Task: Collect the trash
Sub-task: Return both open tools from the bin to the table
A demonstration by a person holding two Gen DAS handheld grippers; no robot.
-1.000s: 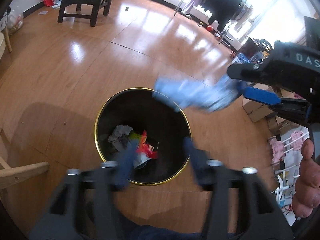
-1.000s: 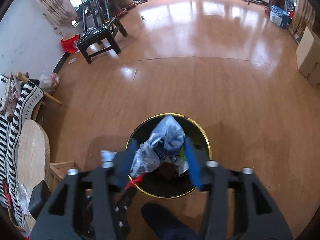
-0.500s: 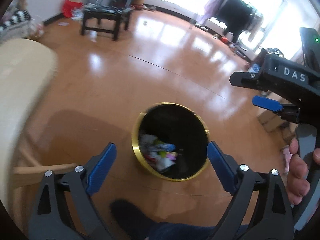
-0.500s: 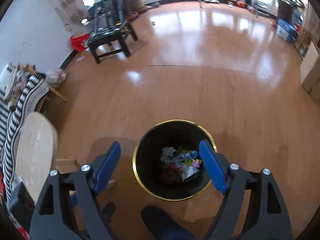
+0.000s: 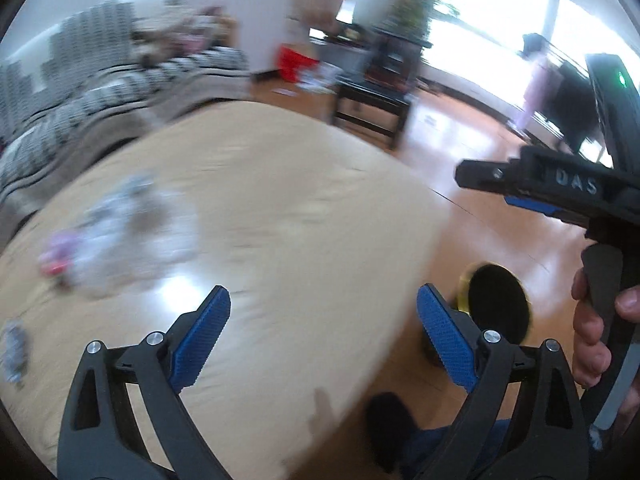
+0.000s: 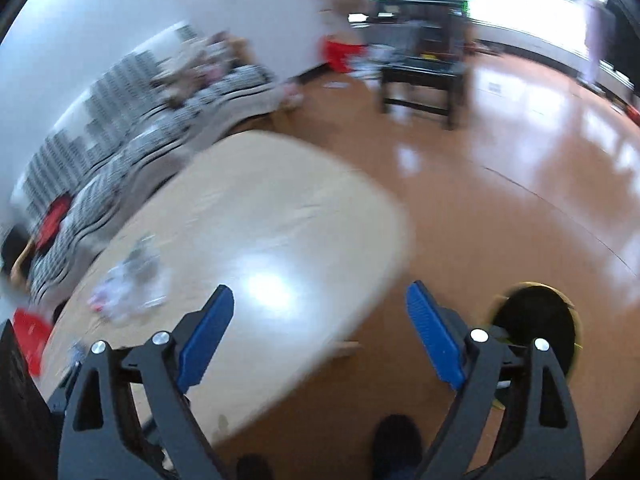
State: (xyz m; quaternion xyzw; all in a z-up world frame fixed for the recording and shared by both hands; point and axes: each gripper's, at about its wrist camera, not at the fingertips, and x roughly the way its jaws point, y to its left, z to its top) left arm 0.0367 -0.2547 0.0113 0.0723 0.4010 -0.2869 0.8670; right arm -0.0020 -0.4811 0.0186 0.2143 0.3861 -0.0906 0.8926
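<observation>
Over table (image 5: 280, 208), both hand-held grippers (image 5: 322, 336) (image 6: 318, 334) hover, jaws spread.

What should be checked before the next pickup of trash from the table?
1. Left gripper open and empty: ok.
2. Right gripper open and empty: ok.
3. Trash left to collect: ok, a crumpled pile lies on the table, also in the right view.
4. Exact shape and edges of the pile for a grasp: cannot tell, both views are motion-blurred.
5. Bin in view on the floor beside the table: ok.
6. Gripper lined up over the pile: not ok, the pile sits far left of both grippers.
</observation>
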